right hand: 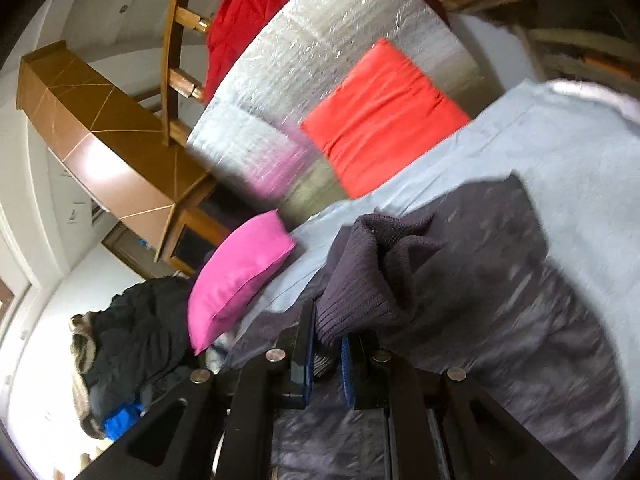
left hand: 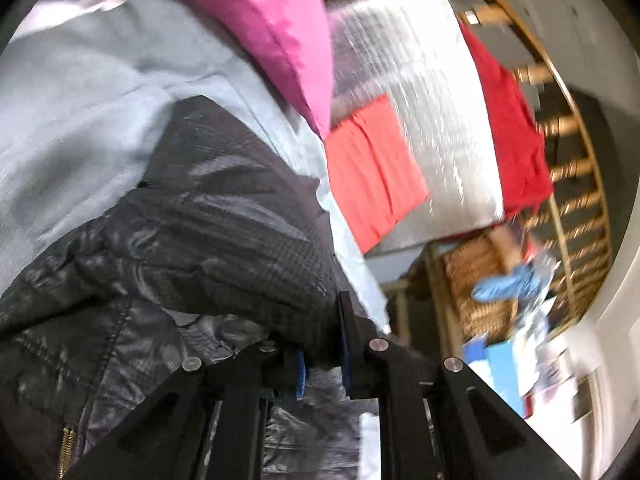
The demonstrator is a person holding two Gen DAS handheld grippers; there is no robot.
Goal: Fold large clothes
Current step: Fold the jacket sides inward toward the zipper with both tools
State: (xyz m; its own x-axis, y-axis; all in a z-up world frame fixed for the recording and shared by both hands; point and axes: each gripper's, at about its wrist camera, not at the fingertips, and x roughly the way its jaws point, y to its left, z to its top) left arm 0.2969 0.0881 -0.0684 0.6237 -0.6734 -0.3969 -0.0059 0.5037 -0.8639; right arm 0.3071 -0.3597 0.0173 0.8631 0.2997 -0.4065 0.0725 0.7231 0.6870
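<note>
One dark jacket (left hand: 208, 216) lies on a pale blue sheet (left hand: 80, 92), bunched and partly lifted at two places. Its shell is glossy black with a fine grid weave and stitched seams; a brass zip shows near the lower left of the left wrist view, and a ribbed knit cuff (right hand: 360, 280) in dark navy hangs toward the right wrist camera. The left gripper (left hand: 324, 344) has its jaws pressed together on a fold of the jacket's shell. The right gripper (right hand: 326, 360) pinches the ribbed cuff between its blue pads.

Around the jacket there is one pink cushion (right hand: 240, 276) resting on the sheet's edge, one folded orange-red cloth (right hand: 384, 116) on a silver quilted mat (right hand: 304, 40), and one darker red garment (right hand: 248, 8) draped at the mat's far side against a wooden rail. One wicker basket (left hand: 476, 280) stands beyond the mat, with a blue item at its rim; what lies inside is too blurred to tell. A heap of dark clothes (right hand: 132, 332) sits on the floor beside the cushion
</note>
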